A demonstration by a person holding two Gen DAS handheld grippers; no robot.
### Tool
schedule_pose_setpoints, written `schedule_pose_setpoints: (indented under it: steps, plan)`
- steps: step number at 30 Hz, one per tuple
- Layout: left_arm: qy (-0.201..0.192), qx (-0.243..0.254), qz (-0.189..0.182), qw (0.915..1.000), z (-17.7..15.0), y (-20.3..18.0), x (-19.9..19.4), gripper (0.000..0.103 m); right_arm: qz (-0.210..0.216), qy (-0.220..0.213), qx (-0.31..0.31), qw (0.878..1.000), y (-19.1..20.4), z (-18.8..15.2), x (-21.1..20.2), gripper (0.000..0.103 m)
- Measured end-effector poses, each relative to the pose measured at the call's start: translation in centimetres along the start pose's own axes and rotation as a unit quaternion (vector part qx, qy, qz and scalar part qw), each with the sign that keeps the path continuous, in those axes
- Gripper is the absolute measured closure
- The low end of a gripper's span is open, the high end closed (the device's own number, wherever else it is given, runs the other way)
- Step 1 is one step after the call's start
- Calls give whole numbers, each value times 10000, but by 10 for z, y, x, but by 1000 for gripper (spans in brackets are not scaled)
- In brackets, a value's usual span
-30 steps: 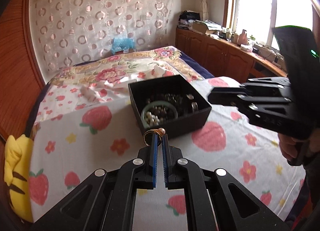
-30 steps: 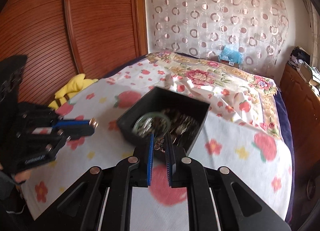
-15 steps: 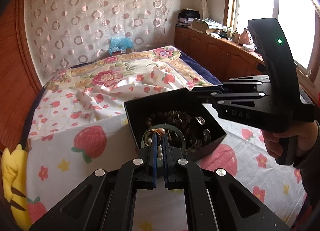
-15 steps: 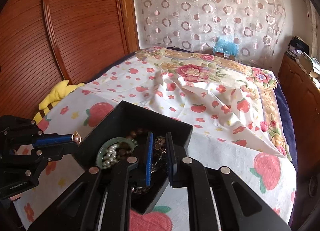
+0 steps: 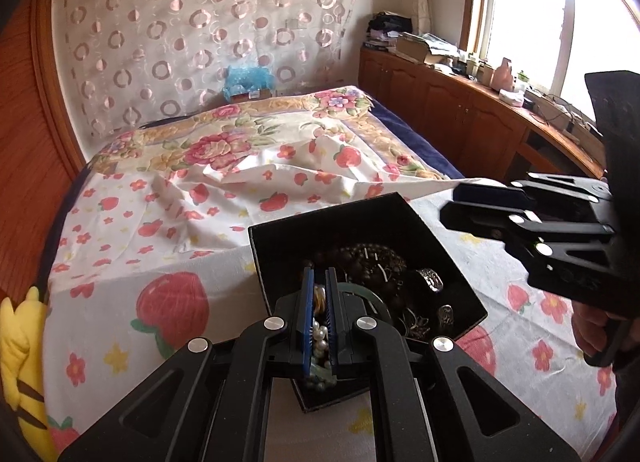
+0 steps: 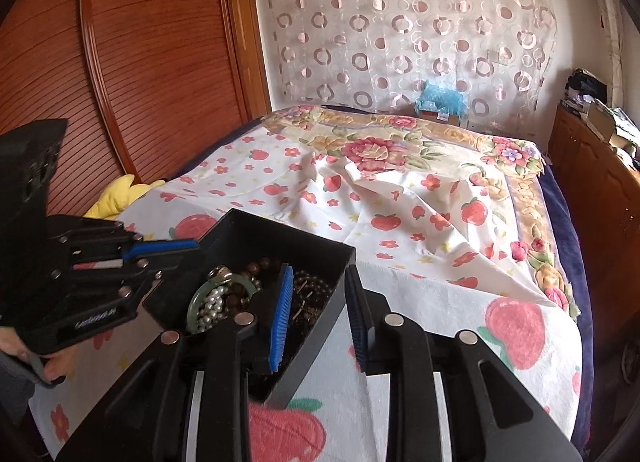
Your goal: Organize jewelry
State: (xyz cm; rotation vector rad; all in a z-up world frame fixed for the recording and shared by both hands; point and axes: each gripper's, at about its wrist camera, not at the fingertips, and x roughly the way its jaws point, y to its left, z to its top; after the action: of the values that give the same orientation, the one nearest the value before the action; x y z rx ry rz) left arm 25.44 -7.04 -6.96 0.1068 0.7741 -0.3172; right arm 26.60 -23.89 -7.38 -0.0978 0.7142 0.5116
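Note:
A black open box (image 5: 256, 254) (image 6: 288, 240) stands on the strawberry sheet. In it lie a green bangle (image 6: 196, 302), pearls (image 5: 320, 336), dark beads (image 5: 372, 258) and silver rings (image 5: 430, 280). My left gripper (image 5: 319, 274) (image 6: 196, 246) hangs shut over the box's near corner. A gold ring with a pale bead (image 6: 219, 272) lies on the bangle's rim, just off that tip. My right gripper (image 6: 318, 270) (image 5: 450, 205) is opening. One of its pads (image 6: 282, 302) is inside the box and the other outside, with the box wall between them and not pressed.
The box sits on a bed covered by a rumpled strawberry sheet (image 6: 420, 221). A yellow plush (image 5: 18, 342) lies at the bed's left edge beside the wooden panel wall. Wooden cabinets (image 5: 460, 117) run along the right. A person's hand (image 5: 592, 326) holds the right gripper's handle.
Both grippers came in over the box. The ring that stuck out of the left tips is gone from them and lies in the box. The right jaws spread apart.

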Motion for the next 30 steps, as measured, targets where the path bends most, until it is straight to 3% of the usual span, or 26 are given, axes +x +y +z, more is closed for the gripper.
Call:
schedule_pose_setpoints:
  steps: [2, 6, 9, 11, 13, 17, 20, 24, 30]
  plan:
    - [-28, 6, -5, 10000, 0, 0, -3, 88, 1, -32, 36, 10000, 0, -4, -6, 74]
    - [-118, -10, 38, 9999, -5, -2, -15, 79, -71, -140, 260, 9995, -2, -16, -22, 74]
    - [-169, -35, 100, 9998, -9, -4, -25, 62, -163, -197, 392, 9989, -4, -25, -31, 73]
    - [-213, -34, 185, 9996, -12, -5, -32, 40, -216, -221, 454, 9985, -4, -29, -36, 64]
    - [-290, -38, 324, 9990, -17, -7, -41, 29, -296, -274, 505, 9979, -3, -34, -43, 53]
    - [-291, -73, 512, 9982, -26, -9, -54, 11, -418, -345, 563, 9969, 3, -42, -55, 45]
    - [-309, -122, 629, 9975, -32, -11, -64, 7, -507, -380, 575, 9963, 8, -47, -63, 34]
    - [-269, -240, 637, 9973, -42, -10, -73, 7, -761, -485, 545, 9944, 18, -55, -73, 7]
    - [-383, -390, 817, 9952, -60, -10, -98, 7, -969, -584, 649, 9915, 31, -68, -93, 3]
